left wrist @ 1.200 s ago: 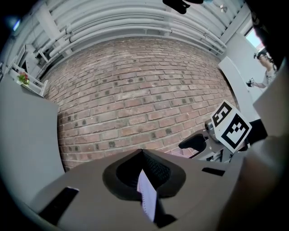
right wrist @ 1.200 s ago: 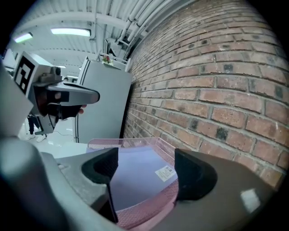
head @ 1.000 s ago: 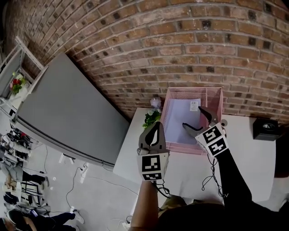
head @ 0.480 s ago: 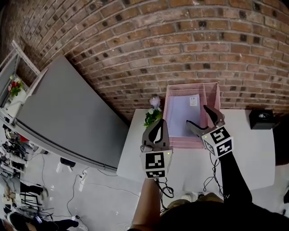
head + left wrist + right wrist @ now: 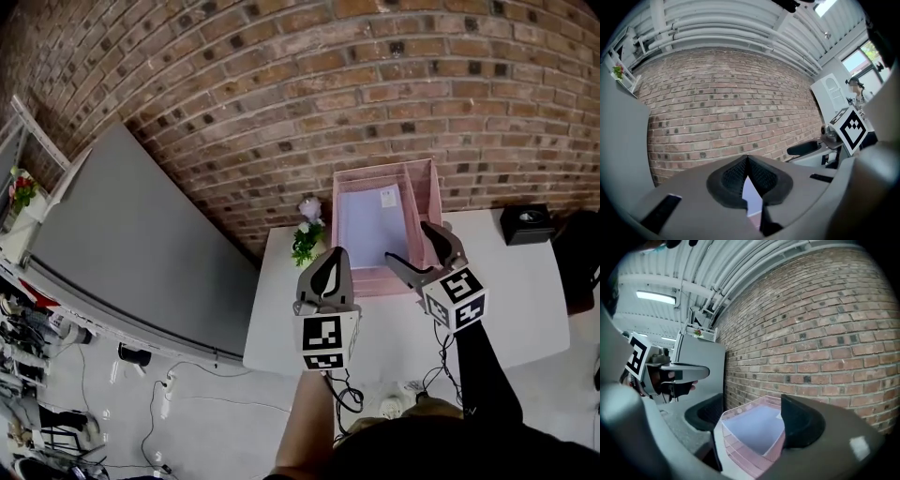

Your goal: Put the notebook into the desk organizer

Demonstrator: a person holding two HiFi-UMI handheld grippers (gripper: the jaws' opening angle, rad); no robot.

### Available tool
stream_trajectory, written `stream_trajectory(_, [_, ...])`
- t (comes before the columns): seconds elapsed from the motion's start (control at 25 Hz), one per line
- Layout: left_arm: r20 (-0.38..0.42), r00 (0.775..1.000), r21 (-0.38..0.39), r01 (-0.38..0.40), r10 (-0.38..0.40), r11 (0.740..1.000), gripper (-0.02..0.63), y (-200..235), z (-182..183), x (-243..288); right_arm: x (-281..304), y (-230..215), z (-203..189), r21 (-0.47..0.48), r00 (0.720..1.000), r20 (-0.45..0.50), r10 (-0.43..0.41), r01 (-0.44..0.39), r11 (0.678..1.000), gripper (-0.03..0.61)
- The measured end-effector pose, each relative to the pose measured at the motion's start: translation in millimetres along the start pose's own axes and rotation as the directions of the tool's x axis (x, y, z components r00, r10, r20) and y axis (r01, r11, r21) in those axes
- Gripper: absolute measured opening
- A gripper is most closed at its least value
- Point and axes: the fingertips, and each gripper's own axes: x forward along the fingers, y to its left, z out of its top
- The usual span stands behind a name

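1. One notebook [image 5: 367, 225], pale with a small label at its far right corner, lies flat in the top tray of the pink desk organizer [image 5: 373, 281]. The organizer stands at the back of the white table [image 5: 525, 300], against the brick wall [image 5: 281, 94]. Judged from how it lies, the placing looks done.
2. The right gripper [image 5: 410, 244] has its jaws spread wide with nothing between them. Its own view looks through the gap at the notebook [image 5: 757, 430] in the tray, clear of both pads.
3. The left gripper [image 5: 333, 258] is pinched together at the tips and clamps nothing. It hangs near the organizer's front left corner, just beside a small potted plant [image 5: 305, 239].
4. A black box [image 5: 525, 223] sits well apart on the table's right.
5. What could go wrong, as I judge it:
   - The wide right jaws hover close to the organizer's front right corner. If they drop or swing inward, a jaw could hook the mesh rim and drag the light tray, or flick the notebook askew.
   - A sideways sweep of the left gripper could topple the plant.
   - How high either gripper is above the table cannot be told, so clearance is uncertain.
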Motion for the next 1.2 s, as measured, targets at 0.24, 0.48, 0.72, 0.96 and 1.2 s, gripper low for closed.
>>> stream_trajectory(0.24, [0.006,0.999,-0.001,0.033,-0.033,0.999,0.008,-6,-1,-22,-30,19,3,0.007,0.998,0.061,-0.018,0.017,1.0,0.382])
stream_trajectory(0.48, [0.046,0.998,-0.005,0.05,-0.05,0.999,0.008,-9,5,-39,-49,29,9,-0.018,0.992,0.109,-0.057,0.06,0.998,0.382])
stream_trajectory(0.72, [0.055,0.997,0.004,0.059,-0.059,0.998,0.008,-12,5,-47,-56,38,14,-0.05,0.988,0.137,-0.072,0.08,0.996,0.365])
stream_trajectory(0.96, [0.06,0.996,-0.003,0.059,-0.059,0.998,0.008,-11,4,-46,-60,38,15,-0.087,0.984,0.145,-0.105,0.118,0.989,0.169])
stream_trajectory(1.2, [0.062,0.996,-0.009,0.067,-0.066,0.998,0.009,-13,4,-44,-66,36,23,-0.106,0.976,0.177,-0.13,0.15,0.983,0.0])
